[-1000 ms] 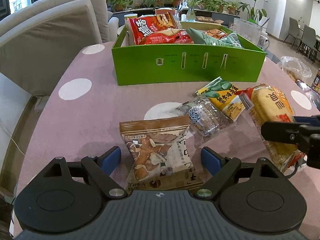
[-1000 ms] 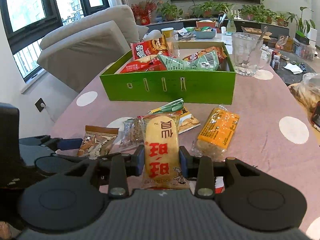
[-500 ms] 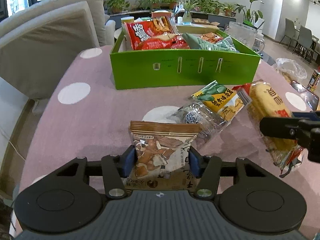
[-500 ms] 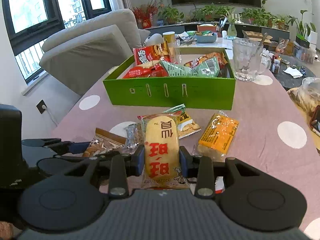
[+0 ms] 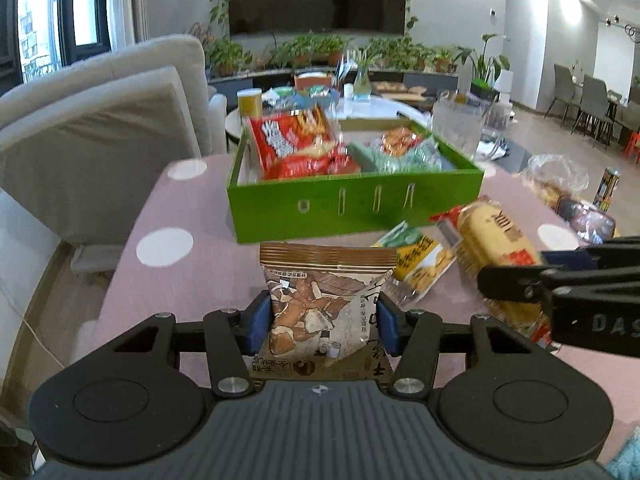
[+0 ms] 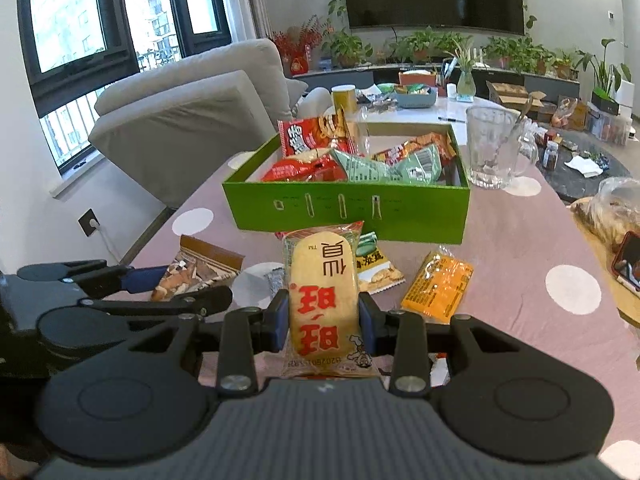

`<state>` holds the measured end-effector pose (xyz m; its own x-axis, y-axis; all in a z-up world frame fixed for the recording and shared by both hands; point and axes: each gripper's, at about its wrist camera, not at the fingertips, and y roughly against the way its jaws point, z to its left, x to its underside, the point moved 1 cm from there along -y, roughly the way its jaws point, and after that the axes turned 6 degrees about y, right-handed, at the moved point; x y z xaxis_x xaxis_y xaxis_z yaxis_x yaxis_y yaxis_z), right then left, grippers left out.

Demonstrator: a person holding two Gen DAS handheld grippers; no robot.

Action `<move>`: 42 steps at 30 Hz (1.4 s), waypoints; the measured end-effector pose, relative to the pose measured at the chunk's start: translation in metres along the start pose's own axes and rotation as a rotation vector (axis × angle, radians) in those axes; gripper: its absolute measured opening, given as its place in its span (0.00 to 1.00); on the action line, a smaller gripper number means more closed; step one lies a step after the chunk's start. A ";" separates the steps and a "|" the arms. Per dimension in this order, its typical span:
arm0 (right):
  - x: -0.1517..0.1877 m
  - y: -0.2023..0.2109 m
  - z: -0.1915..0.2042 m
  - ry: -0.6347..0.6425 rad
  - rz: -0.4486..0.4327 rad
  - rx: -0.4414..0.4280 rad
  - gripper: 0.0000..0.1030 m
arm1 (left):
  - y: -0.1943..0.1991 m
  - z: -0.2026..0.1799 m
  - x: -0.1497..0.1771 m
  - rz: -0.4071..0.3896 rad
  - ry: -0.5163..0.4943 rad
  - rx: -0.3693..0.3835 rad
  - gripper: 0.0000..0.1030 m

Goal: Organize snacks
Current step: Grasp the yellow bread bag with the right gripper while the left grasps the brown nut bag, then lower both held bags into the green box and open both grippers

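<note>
My left tongs pinch the brown snack packet at the lower centre of the left wrist view, their blue pads pressed against its two sides, and the packet stands up out of the grip with its striped top edge toward the green box. My right tongs grip the yellow rice cracker packet the same way at the lower centre of the right wrist view, with its red characters facing the camera and its top edge just below the box's front wall. In the left wrist view this packet shows at the right edge, clamped in the black fingers of my right tongs. The green box sits at the middle of the pink dotted counter, and it holds red snack bags on the left side and pale green bags toward the right. On the counter between the box and my tongs lie a green-and-yellow snack packet and, further right, an orange packet, apart from each other. A clear glass mug stands beside the box's far right corner. A grey sofa fills the left of the frame behind the counter.
</note>
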<state>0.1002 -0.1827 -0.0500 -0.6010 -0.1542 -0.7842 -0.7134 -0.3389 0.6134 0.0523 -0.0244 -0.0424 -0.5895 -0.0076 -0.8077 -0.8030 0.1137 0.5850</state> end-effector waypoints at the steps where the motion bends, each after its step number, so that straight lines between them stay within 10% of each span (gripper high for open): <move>1: -0.001 0.001 0.000 0.004 -0.006 0.002 0.60 | 0.002 0.000 -0.003 -0.009 0.000 0.004 0.49; 19: -0.054 -0.016 -0.029 -0.011 -0.081 0.055 0.60 | 0.003 -0.015 -0.057 -0.108 -0.028 0.034 0.49; 42: -0.108 -0.088 -0.078 -0.082 -0.072 0.069 0.60 | -0.098 -0.028 -0.130 -0.086 -0.042 0.059 0.49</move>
<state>0.2559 -0.2081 -0.0270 -0.5725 -0.0542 -0.8181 -0.7775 -0.2810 0.5626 0.2055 -0.0625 0.0076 -0.5139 0.0218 -0.8576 -0.8429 0.1729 0.5095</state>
